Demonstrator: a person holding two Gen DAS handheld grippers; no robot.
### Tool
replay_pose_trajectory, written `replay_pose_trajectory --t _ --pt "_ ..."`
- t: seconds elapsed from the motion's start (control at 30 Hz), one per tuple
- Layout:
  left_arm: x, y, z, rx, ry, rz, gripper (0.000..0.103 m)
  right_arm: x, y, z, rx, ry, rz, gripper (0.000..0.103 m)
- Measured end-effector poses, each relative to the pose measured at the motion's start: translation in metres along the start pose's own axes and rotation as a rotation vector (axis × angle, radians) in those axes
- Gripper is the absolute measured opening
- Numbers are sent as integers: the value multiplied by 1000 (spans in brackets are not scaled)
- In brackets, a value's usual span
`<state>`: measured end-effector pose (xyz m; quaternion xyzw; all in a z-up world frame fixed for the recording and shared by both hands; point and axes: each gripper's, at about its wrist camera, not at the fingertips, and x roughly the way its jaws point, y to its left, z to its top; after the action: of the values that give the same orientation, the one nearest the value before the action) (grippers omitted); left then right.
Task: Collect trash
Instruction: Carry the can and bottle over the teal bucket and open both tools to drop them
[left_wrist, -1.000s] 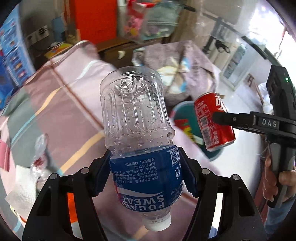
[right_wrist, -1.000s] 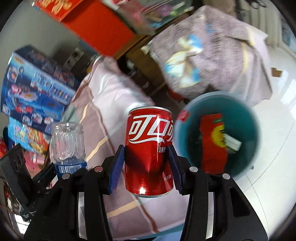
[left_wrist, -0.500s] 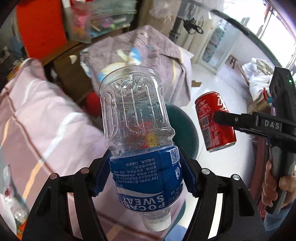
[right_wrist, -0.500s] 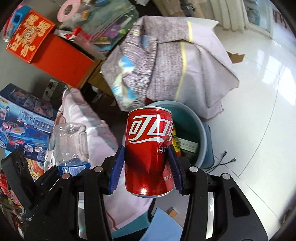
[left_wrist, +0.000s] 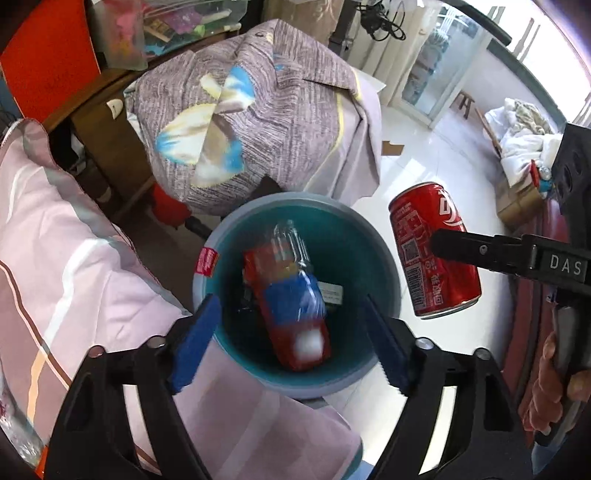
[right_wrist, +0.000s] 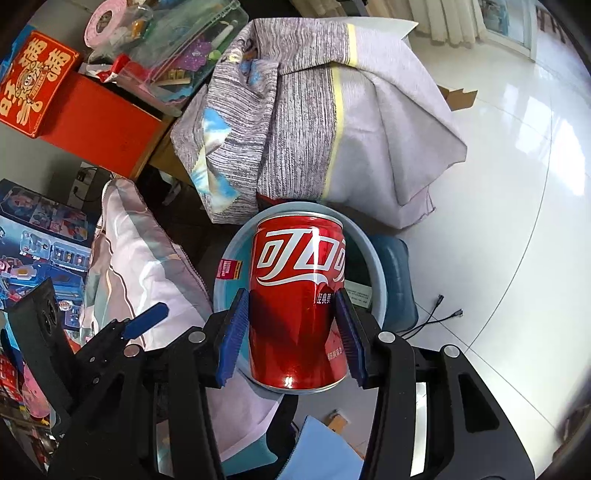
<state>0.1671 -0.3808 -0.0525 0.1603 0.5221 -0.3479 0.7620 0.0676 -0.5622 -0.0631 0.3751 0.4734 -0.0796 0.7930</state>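
Right now you are mid-drop with the first piece of trash. Your left gripper (left_wrist: 288, 328) hangs over the teal bin (left_wrist: 384, 254), its jaws opening with nothing pressed between the blue pads (left_wrist: 194, 343). The plastic bottle (left_wrist: 295, 280), clear-bodied with a blue label and blurred in the left wrist view, shows below the fingers and inside the bin's rim, over a red carton (left_wrist: 303, 343) that already lies in there. Whether the bottle has come to rest on the carton cannot be told from the blur.

Your right gripper (right_wrist: 295, 325) is clamped on the red cola can (right_wrist: 297, 306), pads on both flanks, the can upright between them. In the left wrist view the can sits at about three o'clock from the bin, beside the rim and not over the opening. In the right wrist view the bin's rim shows behind the can from nine o'clock round to two o'clock.

I judge the bottle step to be as good as finished and the can step next. That move calls for you to carry the can toward nine o'clock in the left wrist view until it hangs over the open mouth, then let the jaws part. Draw the left gripper clear first, since both tools crowd the same opening. The striped bedcover (left_wrist: 74, 280) lies against the bin's rim at about eight o'clock, so keep the drop centred.
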Motion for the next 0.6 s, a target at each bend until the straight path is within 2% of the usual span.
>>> replay_pose_trajectory --t 0.17,0.3,0.6 --pt "-1 6 -2 -17 6 -5 81 5 0 1 -2 12 -3 45" --pt "-9 12 -8 -40 -12 -10 87 11 3 2 -13 28 -9 45" --pt "-25 30 -28 -88 -24 -14 90 45 42 -9 -85 105 8 45"
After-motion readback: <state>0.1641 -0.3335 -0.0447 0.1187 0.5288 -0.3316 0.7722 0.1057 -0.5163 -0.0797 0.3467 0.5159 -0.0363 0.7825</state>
